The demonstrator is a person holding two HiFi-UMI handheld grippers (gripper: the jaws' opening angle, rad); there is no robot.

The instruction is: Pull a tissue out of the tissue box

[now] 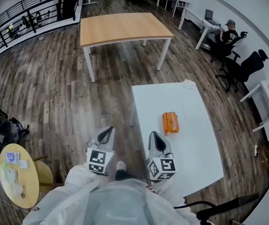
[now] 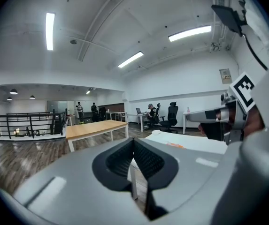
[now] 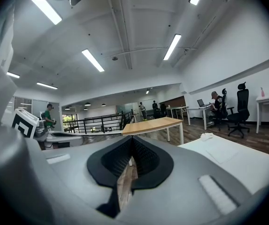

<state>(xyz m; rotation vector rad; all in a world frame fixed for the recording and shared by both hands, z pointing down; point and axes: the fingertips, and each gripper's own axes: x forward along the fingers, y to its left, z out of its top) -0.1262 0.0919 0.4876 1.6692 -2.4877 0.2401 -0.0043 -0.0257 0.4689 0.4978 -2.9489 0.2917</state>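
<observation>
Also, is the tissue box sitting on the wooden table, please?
No, the tissue box lies on the white table, nearer than the wooden table.

tissue box [image 1: 170, 123] opening too small to tell, white table [image 1: 195, 144] left edge partly behind right gripper [image 1: 154, 136]

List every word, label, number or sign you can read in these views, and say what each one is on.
"Academy": faint and upside down in the head view, on the person's grey garment.
Left marker cube and right marker cube: black-and-white square patterns only, no words.
Orange tissue box: any print is too small to read.
Wall sign in the left gripper view: too blurred to read.
</observation>
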